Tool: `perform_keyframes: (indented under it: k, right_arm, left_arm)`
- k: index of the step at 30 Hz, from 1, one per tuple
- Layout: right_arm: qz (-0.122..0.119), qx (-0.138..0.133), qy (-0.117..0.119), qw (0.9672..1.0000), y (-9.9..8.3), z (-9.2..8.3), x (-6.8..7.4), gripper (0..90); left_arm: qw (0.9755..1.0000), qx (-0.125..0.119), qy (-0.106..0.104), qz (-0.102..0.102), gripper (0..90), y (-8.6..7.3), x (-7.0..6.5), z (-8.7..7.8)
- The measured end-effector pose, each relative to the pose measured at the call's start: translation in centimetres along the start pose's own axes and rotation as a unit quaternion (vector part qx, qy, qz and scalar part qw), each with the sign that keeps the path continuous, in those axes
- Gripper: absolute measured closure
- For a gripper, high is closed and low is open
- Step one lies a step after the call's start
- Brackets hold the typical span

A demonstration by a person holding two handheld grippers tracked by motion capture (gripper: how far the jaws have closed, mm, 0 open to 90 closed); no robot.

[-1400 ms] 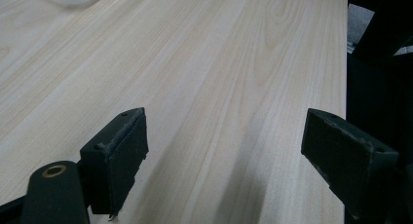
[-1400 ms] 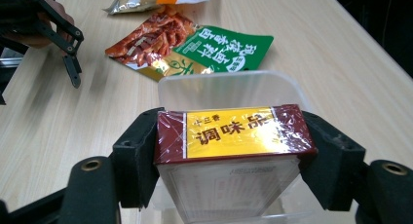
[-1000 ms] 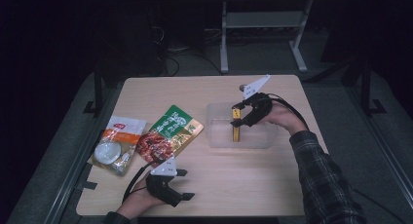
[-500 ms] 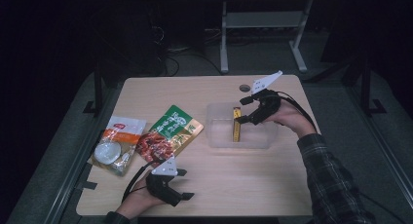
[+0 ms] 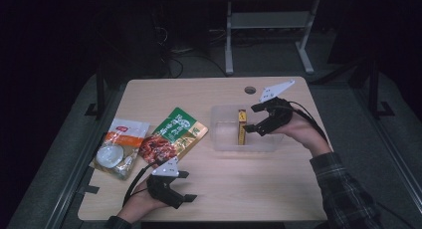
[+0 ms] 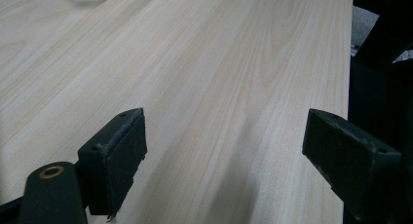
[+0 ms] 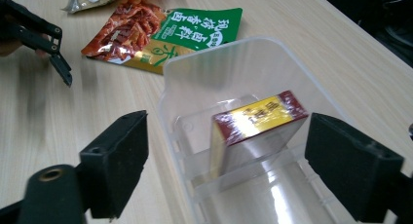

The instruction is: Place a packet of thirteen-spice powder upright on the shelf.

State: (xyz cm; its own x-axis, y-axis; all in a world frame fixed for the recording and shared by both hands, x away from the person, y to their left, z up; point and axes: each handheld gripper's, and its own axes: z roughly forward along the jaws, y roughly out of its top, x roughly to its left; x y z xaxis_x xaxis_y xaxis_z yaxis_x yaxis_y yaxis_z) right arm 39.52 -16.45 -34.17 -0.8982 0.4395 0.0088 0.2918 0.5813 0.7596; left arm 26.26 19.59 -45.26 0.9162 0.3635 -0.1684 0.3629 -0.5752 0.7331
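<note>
— What's laid out there?

— A pale wood-grain table (image 5: 219, 189), smooth and rectangular. On it sits 1 clear plastic bin (image 5: 222, 139), thin-walled with rounded corners. Left of that lie 2 glossy pouches: a green and red one (image 5: 174, 134) printed with white Chinese characters, and an orange and white one (image 5: 119, 148), its print too small to read.

— And inside the bin?

— 1 slim yellow and dark red box (image 5: 242, 127), standing on edge.

— The grippers?

— The right gripper (image 5: 255, 118) hovers at the bin's right side, jaws just opened wide, box between them untouched. The left gripper (image 5: 185, 186) stands wide over bare table, holding nothing.
</note>
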Motion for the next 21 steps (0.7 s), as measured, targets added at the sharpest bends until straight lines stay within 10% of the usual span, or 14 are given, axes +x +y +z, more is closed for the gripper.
perform_keyframes:
  k: [21]
  right_arm:
    - [0.023,-0.014,0.000,0.9996,-5.1,1.1,6.8,16.3]
  left_arm:
    - [1.0000,0.001,0.003,0.009,15.6,0.0,0.0,0.0]
